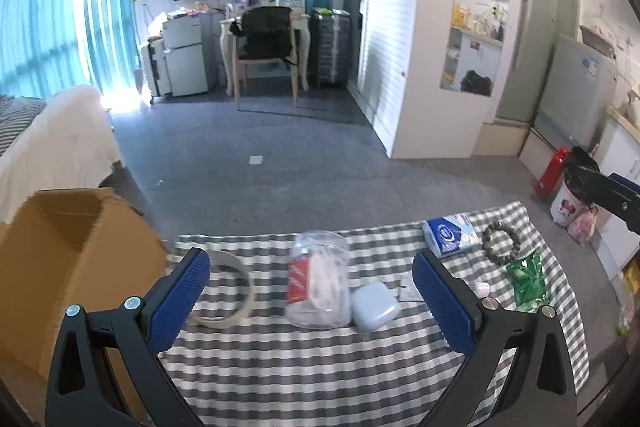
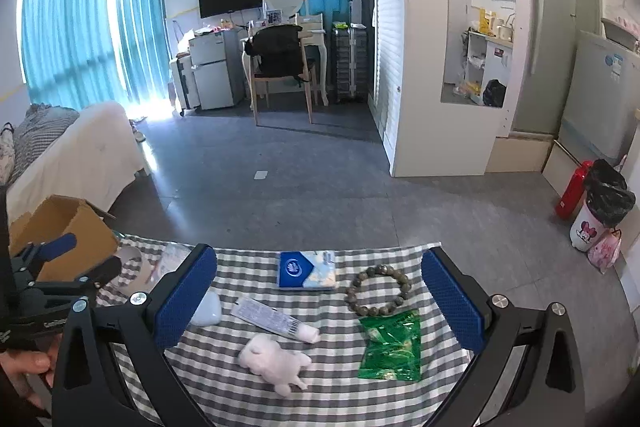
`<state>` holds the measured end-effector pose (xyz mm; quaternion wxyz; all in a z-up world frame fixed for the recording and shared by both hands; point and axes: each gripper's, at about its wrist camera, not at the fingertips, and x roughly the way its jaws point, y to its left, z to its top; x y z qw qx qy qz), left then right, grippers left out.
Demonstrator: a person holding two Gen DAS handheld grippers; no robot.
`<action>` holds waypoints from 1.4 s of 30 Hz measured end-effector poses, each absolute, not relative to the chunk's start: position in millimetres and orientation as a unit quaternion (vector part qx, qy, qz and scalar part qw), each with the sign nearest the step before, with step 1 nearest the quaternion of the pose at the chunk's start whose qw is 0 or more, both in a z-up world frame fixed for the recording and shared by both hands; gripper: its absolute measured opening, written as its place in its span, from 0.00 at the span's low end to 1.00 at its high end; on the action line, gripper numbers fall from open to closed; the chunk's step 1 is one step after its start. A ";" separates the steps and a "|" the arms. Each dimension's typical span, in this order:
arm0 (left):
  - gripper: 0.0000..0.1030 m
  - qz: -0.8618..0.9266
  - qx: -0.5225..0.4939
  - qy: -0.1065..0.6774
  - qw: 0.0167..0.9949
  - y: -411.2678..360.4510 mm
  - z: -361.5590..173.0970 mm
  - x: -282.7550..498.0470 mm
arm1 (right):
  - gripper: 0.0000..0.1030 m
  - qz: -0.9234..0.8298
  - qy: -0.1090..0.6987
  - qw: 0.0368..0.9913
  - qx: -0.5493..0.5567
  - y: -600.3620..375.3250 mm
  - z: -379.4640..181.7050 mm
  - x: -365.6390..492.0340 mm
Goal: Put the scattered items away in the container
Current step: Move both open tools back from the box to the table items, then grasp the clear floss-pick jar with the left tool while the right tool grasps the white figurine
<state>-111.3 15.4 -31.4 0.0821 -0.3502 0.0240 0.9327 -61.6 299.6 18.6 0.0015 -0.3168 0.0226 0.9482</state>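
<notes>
Both tools hang above a grey-and-white checked cloth (image 2: 256, 399) spread on the floor. The left gripper (image 1: 312, 299) stands wide open and holds nothing; between its fingers lie a clear plastic bag (image 1: 318, 281) and, touching its right side, a pale blue case (image 1: 374, 305). A tape roll (image 1: 228, 289) lies just beside the left finger. The open cardboard box (image 1: 60, 259) stands at the cloth's left edge.

The right gripper (image 2: 320, 299) is likewise spread wide and empty. Under it lie a white plush toy (image 2: 276, 361), a tube (image 2: 276, 321), a blue tissue pack (image 2: 306, 270), a bead bracelet (image 2: 378, 290) and a green packet (image 2: 392, 343). A bin (image 2: 598, 217) and a red bottle (image 2: 572, 191) stand far right.
</notes>
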 end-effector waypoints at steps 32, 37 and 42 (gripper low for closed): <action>0.61 0.884 -0.459 0.052 0.077 32.0 -143.2 -181.7 | 1.00 0.928 0.032 -0.018 -0.371 297.6 -37.2 -101.8; 0.60 0.883 -0.461 0.034 0.082 25.4 -143.7 -180.8 | 1.00 0.925 0.031 -0.023 -0.378 294.3 -41.1 -101.4; 0.60 0.888 -0.452 0.026 0.077 15.5 -132.5 -174.2 | 1.00 0.923 0.035 -0.033 -0.381 288.9 -47.0 -96.4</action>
